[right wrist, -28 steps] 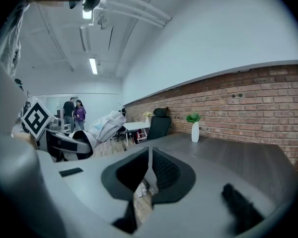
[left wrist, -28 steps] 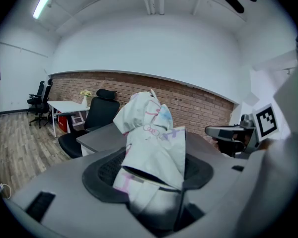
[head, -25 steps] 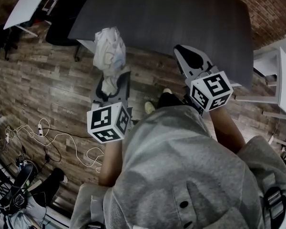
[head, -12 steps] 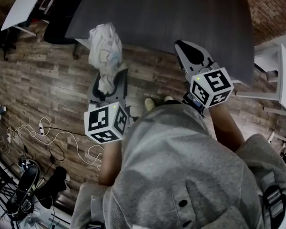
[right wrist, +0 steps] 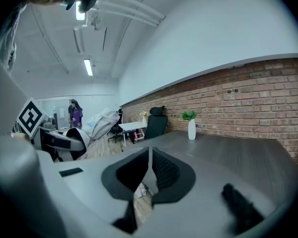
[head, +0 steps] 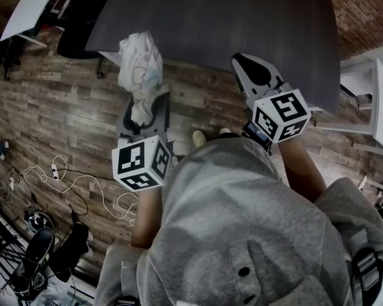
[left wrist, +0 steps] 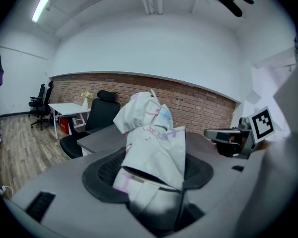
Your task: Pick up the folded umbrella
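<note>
Between the fingers [left wrist: 100, 173] of the left gripper [left wrist: 150, 168], folded umbrella [left wrist: 151, 133] clamped, sticking upward

Cloth umbrella [head: 140, 59] w/ soft creases, matt table [head: 230, 18], wood-plank floor [head: 64, 107]

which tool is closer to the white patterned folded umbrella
Left. The left tool grips the white patterned folded umbrella; the right tool, shut and empty, sits apart on its right at the edge of the dark grey desk.
</note>
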A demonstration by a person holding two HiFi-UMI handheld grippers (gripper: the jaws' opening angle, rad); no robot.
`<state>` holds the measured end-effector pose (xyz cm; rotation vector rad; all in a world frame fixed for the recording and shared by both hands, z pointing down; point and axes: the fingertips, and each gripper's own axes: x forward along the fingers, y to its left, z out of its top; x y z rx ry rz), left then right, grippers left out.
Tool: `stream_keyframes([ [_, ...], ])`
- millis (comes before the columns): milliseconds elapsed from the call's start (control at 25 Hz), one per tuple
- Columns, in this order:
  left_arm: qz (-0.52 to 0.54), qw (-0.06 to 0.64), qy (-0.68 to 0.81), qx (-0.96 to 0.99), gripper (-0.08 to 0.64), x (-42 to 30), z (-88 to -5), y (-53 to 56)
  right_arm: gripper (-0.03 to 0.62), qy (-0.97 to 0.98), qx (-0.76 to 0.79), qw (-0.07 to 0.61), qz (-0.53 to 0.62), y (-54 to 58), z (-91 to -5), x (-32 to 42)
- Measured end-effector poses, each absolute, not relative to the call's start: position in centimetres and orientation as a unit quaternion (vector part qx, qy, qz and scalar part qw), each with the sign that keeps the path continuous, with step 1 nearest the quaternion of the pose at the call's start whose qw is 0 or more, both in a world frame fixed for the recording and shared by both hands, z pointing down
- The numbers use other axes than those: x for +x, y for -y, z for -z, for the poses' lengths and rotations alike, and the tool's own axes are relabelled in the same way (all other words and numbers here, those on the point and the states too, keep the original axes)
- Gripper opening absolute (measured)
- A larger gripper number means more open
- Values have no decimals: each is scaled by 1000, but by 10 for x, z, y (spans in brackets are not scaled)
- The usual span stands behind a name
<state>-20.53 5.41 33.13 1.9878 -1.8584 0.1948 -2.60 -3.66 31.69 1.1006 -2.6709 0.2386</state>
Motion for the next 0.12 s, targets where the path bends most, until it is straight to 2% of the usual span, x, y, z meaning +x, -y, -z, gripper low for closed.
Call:
stream_keyframes([
  [120, -67, 203, 668, 713, 281, -203, -330, -52, 37, 916, 374, 121, -82, 38, -317, -25],
])
